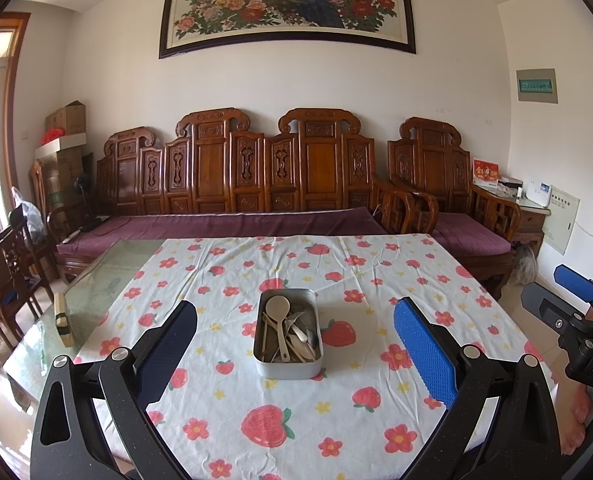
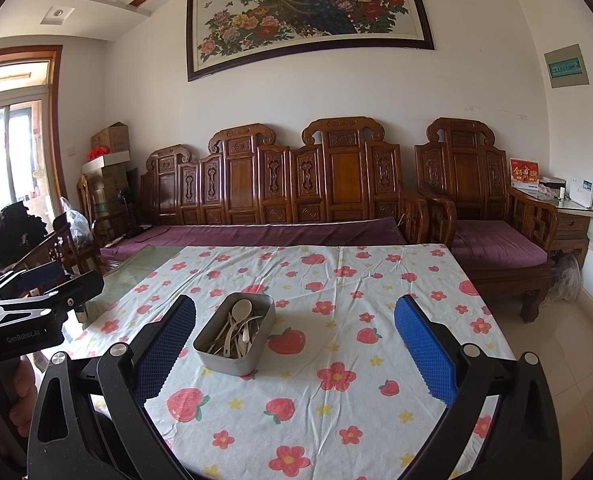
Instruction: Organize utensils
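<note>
A grey metal tin [image 1: 288, 364] [image 2: 232, 360] stands in the middle of the flowered tablecloth [image 1: 336, 420] [image 2: 356, 360]. It holds several utensils: a beige rice spoon [image 1: 278, 312] [image 2: 241, 312], metal spoons and pale sticks, piled loosely. My left gripper [image 1: 295, 338] hovers above the near side of the table, open, with the tin centred between its blue pads. My right gripper [image 2: 295, 338] is also open and holds nothing; the tin lies nearer its left finger [image 2: 168, 344]. Each gripper shows at the edge of the other's view.
A small striped block [image 1: 63, 320] lies on the bare glass tabletop [image 1: 96, 284] left of the cloth. A carved wooden sofa [image 1: 232, 184] with purple cushions runs behind the table. Wooden chairs [image 1: 4, 276] stand at the left and a side table [image 2: 572, 220] at the far right.
</note>
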A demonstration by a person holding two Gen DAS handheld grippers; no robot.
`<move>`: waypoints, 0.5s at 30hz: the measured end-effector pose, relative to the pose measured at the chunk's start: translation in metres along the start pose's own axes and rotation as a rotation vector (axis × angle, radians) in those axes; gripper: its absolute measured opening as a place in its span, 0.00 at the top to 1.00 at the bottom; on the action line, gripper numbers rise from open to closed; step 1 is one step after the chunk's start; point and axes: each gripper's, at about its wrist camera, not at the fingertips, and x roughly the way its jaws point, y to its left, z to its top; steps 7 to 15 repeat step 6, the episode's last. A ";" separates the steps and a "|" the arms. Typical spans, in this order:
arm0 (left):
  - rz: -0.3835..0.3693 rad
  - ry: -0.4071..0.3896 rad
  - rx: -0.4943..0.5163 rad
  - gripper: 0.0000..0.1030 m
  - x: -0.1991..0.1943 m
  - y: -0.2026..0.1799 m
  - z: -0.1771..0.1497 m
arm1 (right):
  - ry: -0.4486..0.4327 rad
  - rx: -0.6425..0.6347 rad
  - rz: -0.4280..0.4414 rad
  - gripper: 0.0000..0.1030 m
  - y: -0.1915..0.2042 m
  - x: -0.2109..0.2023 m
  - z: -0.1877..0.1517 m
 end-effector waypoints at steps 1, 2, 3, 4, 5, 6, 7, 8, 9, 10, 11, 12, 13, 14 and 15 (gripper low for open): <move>0.000 0.001 -0.001 0.07 0.000 -0.002 0.001 | -0.001 0.000 0.000 0.03 0.000 0.000 0.000; 0.001 0.000 -0.001 0.07 0.000 -0.002 0.001 | 0.000 0.000 -0.001 0.03 0.000 0.000 -0.001; 0.000 0.000 0.001 0.07 0.000 -0.003 0.001 | 0.000 0.001 0.000 0.03 0.000 0.000 0.000; 0.000 0.001 0.002 0.07 0.000 -0.002 0.001 | 0.000 0.001 -0.001 0.03 0.000 0.000 0.000; 0.001 0.002 0.002 0.07 -0.001 -0.003 0.001 | 0.000 0.001 -0.001 0.03 0.000 0.000 -0.001; 0.000 0.001 0.000 0.07 0.000 -0.002 0.001 | 0.000 0.001 0.000 0.03 0.000 0.000 -0.001; 0.000 0.001 0.000 0.07 0.000 -0.002 0.001 | 0.000 0.001 0.000 0.03 0.000 0.000 -0.001; 0.000 0.001 0.000 0.07 0.000 -0.002 0.001 | 0.000 0.001 0.000 0.03 0.000 0.000 -0.001; 0.000 0.001 0.000 0.07 0.000 -0.002 0.001 | 0.000 0.001 0.000 0.03 0.000 0.000 -0.001; 0.000 0.001 0.000 0.07 0.000 -0.002 0.001 | 0.000 0.001 0.000 0.03 0.000 0.000 -0.001; 0.000 0.001 0.000 0.07 0.000 -0.002 0.001 | 0.000 0.001 0.000 0.03 0.000 0.000 -0.001; 0.000 0.001 0.000 0.07 0.000 -0.002 0.001 | 0.000 0.001 0.000 0.03 0.000 0.000 -0.001; 0.000 0.001 0.000 0.07 0.000 -0.002 0.001 | 0.000 0.001 0.000 0.03 0.000 0.000 -0.001; 0.000 0.001 0.000 0.07 0.000 -0.002 0.001 | 0.000 0.001 0.000 0.03 0.000 0.000 -0.001; 0.000 0.001 0.000 0.07 0.000 -0.002 0.001 | 0.000 0.001 0.000 0.03 0.000 0.000 -0.001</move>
